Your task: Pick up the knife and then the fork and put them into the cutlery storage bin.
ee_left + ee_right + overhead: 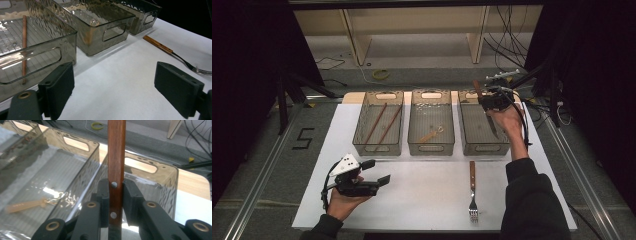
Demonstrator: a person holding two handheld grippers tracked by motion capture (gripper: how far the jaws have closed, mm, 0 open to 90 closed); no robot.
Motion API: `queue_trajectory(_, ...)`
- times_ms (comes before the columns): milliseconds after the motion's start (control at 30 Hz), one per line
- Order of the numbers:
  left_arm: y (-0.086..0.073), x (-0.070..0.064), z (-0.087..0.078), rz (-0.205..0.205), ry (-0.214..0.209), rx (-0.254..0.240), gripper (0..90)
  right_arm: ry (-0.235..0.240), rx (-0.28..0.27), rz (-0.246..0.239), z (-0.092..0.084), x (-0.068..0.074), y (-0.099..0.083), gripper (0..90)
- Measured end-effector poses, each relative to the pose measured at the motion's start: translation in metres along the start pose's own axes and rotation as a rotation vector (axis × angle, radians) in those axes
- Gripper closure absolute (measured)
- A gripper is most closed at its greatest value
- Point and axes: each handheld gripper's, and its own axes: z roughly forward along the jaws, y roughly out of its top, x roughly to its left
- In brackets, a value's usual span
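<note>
A white rectangular table top [422, 195] carries three smoky clear plastic bins in a row. The left bin [379, 148] holds two thin brown sticks [382, 123] lying side by side lengthwise. The middle bin [431, 145] holds one small pale tan utensil [431, 134], too faint to name. Over the right bin [484, 146] the right gripper [493, 101] is pinched on a wooden-handled knife [116, 165]: in the right gripper view the jaws press both sides of the riveted handle, which stands upright above the bin's far end. In the high view the dark blade [491, 125] hangs down into the bin; whether its tip touches the floor cannot be told. On the bare table in front lies a wooden-handled metal fork [472, 192], tines toward the person. The left gripper [377, 172] rests low at the near left, jaws spread wide with nothing between them.
</note>
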Motion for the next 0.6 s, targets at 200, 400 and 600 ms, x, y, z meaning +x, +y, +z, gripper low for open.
queue_trajectory(200, 0.0, 0.0, 0.0, -0.001, 0.0, 0.0, 15.9, -0.008, 0.009, -0.019, 0.007, -0.001, -0.004, 77.3)
queue_trajectory(400, 0.0, 0.0, 0.0, -0.002, -0.002, -0.001, 15.9, -0.023, 0.026, -0.018, 0.015, -0.006, -0.014, 77.3)
queue_trajectory(600, 0.0, 0.0, 0.001, -0.002, -0.001, 0.002, 15.9, -0.028, 0.03, -0.013, 0.017, -0.01, -0.02, 77.3)
